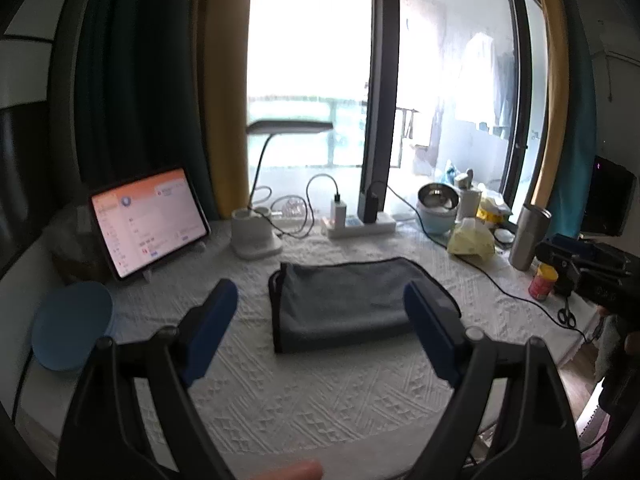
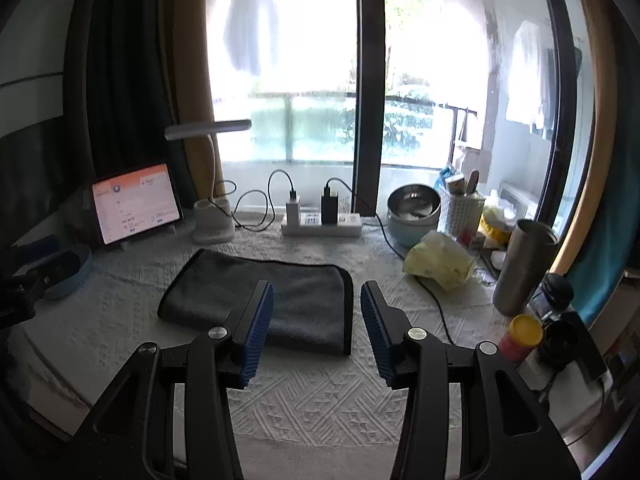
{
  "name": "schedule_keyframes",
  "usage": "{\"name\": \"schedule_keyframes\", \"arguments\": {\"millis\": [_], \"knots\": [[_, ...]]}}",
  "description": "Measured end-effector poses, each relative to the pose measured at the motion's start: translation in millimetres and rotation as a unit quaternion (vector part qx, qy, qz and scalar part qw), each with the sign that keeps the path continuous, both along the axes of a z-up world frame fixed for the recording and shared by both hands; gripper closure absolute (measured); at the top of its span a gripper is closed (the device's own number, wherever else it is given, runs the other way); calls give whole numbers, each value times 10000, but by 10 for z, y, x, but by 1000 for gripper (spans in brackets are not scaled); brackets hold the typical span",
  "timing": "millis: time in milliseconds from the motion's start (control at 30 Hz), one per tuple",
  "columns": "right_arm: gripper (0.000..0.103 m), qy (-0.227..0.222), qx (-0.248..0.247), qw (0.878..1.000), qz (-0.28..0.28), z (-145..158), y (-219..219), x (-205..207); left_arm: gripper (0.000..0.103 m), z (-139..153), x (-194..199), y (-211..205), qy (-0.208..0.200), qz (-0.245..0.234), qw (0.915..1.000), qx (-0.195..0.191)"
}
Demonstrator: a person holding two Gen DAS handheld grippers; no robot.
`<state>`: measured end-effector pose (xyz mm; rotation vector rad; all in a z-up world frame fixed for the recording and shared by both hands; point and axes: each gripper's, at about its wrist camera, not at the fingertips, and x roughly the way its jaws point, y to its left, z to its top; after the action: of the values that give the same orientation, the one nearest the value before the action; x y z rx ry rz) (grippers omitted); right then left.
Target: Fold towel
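Note:
A grey towel (image 1: 352, 300) with dark edging lies folded into a thick rectangle on the white textured tablecloth (image 1: 304, 392). It also shows in the right wrist view (image 2: 280, 296). My left gripper (image 1: 320, 292) is open and empty, held above the table in front of the towel, apart from it. My right gripper (image 2: 318, 292) is open and empty, hovering just in front of the towel's right end. The right gripper also shows at the right edge of the left wrist view (image 1: 576, 256). The left gripper shows at the left edge of the right wrist view (image 2: 44, 268).
A lit tablet (image 1: 148, 220), a desk lamp (image 1: 256, 232) and a power strip (image 1: 360, 224) with chargers stand at the back. A blue round plate (image 1: 72, 326) lies left. A steel tumbler (image 2: 522, 268), yellow bag (image 2: 440, 260), bowl (image 2: 412, 212), red can (image 2: 520, 338) and a black cable (image 2: 440, 312) crowd the right.

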<state>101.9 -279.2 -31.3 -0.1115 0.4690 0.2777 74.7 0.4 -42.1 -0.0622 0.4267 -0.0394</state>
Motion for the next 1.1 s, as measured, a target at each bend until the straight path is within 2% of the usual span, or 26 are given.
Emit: {"name": "schedule_keyframes", "arguments": {"millis": [233, 300, 567, 700, 733, 767, 833, 867, 1100], "knots": [[55, -347, 60, 9994, 16, 239, -20, -233, 15, 202, -174, -13, -375, 167, 9991, 145], [55, -428, 83, 9990, 17, 303, -16, -287, 11, 261, -208, -24, -483, 234, 9984, 187], [55, -799, 118, 9967, 82, 564, 10, -482, 10, 535, -370, -46, -958, 134, 9952, 149], [54, -971, 219, 9950, 67, 673, 10, -560, 10, 642, -417, -16, -1160, 335, 9925, 181], [50, -1031, 251, 9943, 57, 704, 7, -585, 10, 661, -425, -3, -1205, 379, 9918, 189], [41, -1071, 269, 9939, 54, 727, 8, -601, 9, 674, -425, -6, -1234, 384, 9914, 191], [29, -1153, 290, 9929, 45, 774, 19, -627, 8, 715, -444, 8, -1317, 393, 9903, 221], [27, -1203, 278, 9923, 32, 799, 26, -637, 7, 726, -459, 15, -1362, 418, 9895, 239], [25, -1344, 304, 9905, -9, 893, 51, -643, 5, 807, -504, 36, -1579, 546, 9856, 247]]}}
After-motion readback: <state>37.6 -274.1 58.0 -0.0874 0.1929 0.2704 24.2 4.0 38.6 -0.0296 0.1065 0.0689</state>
